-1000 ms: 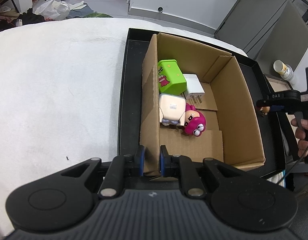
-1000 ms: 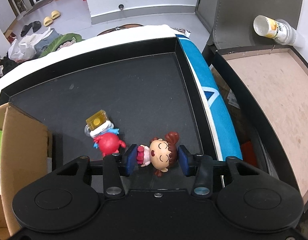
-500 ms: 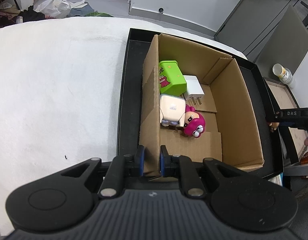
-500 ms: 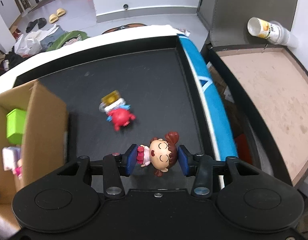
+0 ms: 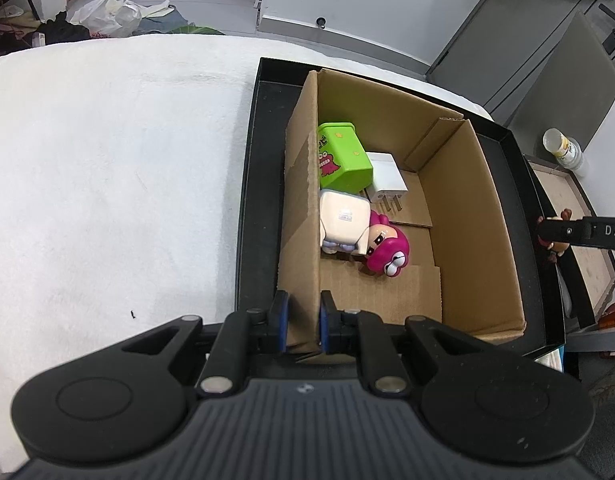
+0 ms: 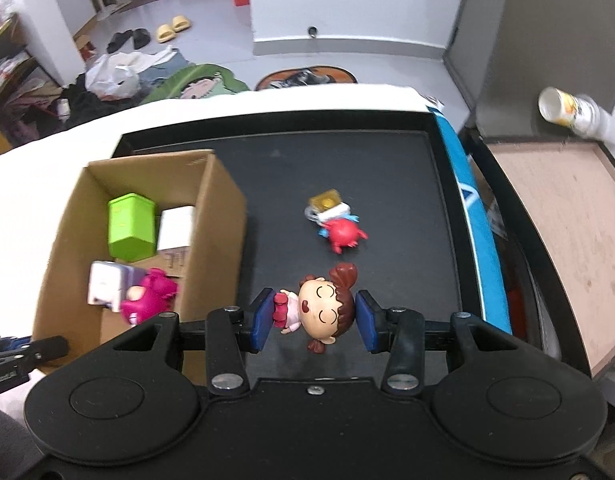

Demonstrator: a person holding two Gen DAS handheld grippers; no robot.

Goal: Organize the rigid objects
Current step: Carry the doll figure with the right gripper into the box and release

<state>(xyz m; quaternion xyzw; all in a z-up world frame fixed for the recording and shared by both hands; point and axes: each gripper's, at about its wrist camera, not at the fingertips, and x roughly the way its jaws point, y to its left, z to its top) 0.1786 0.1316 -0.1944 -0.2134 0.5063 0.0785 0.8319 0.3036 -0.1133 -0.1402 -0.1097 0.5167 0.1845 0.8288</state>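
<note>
Right gripper [image 6: 313, 314] clamps the brown-haired doll [image 6: 321, 310] sideways between its pads, right of the cardboard box [image 6: 223, 216]; left gripper [image 5: 301, 320] pinches the box's wall.

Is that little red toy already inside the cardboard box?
No, the red toy lies on the black tray, outside the cardboard box, which holds other things.

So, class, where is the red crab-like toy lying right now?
In the right wrist view, the red toy lies on the black tray, right of the cardboard box and just beyond the doll in the right gripper.
</note>
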